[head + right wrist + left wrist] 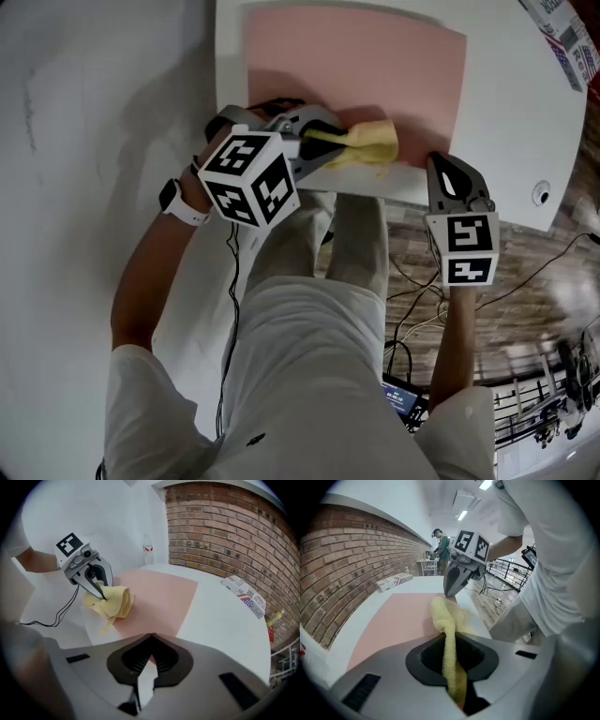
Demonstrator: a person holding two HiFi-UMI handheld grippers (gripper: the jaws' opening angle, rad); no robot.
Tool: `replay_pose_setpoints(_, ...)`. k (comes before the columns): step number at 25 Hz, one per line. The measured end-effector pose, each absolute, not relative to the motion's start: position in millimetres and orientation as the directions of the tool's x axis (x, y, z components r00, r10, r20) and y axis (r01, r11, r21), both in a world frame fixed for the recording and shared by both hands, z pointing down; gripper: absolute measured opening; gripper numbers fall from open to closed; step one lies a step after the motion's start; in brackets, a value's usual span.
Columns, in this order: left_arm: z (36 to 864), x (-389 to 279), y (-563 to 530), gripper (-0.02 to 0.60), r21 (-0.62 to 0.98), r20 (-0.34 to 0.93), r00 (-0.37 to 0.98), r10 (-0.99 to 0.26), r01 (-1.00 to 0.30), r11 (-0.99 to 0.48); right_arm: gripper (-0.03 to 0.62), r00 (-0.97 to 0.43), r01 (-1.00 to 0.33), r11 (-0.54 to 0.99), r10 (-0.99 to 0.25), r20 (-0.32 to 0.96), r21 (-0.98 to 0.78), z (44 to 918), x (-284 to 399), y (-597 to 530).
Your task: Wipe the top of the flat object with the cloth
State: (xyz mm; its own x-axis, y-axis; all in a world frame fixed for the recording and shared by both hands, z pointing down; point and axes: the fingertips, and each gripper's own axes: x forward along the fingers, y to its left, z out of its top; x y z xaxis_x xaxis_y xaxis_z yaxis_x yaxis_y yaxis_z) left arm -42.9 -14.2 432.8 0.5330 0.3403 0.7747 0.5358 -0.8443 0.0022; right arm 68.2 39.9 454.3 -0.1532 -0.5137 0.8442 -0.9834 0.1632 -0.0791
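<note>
- Nearest the person, on the near side of the pale pink flat rectangular sheet [356, 66], black cables [412, 281] trail over a wood-pattern floor.
- At the near left of the pink sheet, the person's left wrist wears a white wristwatch [173, 197].
- The left tool [450, 639] reaches over the sheet's near edge and is clenched on a yellow terry cloth [367, 142]. A narrow strip of the cloth runs back between its 2 jaws.
- The rest of the cloth is bunched in 1 loose wad just ahead of the jaw tips. It lies on the sheet, touching it about midway along the near edge.
- The right tool [151, 637] is at the sheet's near right corner, its 2 jaws pressed together with nothing between them. It is near the cloth but apart from it, and I cannot tell whether its tips touch the sheet.
- The sheet lies flat on a white worktop [506, 122], with a bare white strip to the sheet's right.
- Right of the sheet, near the worktop's near edge, sits a small round fitting [541, 194].
- Beyond the sheet's far right corner, a printed cardboard box [246, 595] lies flat on the worktop.
- A clear plastic bottle with a red label [148, 550] stands upright past the sheet's left end.
- A red brick wall [225, 527] runs beyond the sheet's far side.
- Farthest off, well past the sheet's right end, a person in a green top [440, 545] stands.
</note>
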Motion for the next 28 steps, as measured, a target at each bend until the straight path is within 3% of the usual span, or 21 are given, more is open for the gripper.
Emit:
replay_pose_setpoints(18,437,-106,-46,0.062,0.04,0.762,0.61,0.216,0.288,-0.957,0.006,-0.124,-0.983,0.179,-0.504,0.855,-0.037,457,69,42)
replay_pose_setpoints(28,437,-122,-66,0.066,0.054,0.779,0.596,0.196,0.249,-0.967,0.006,-0.176,-0.969,0.236,-0.468,0.866,-0.07,456,69,42)
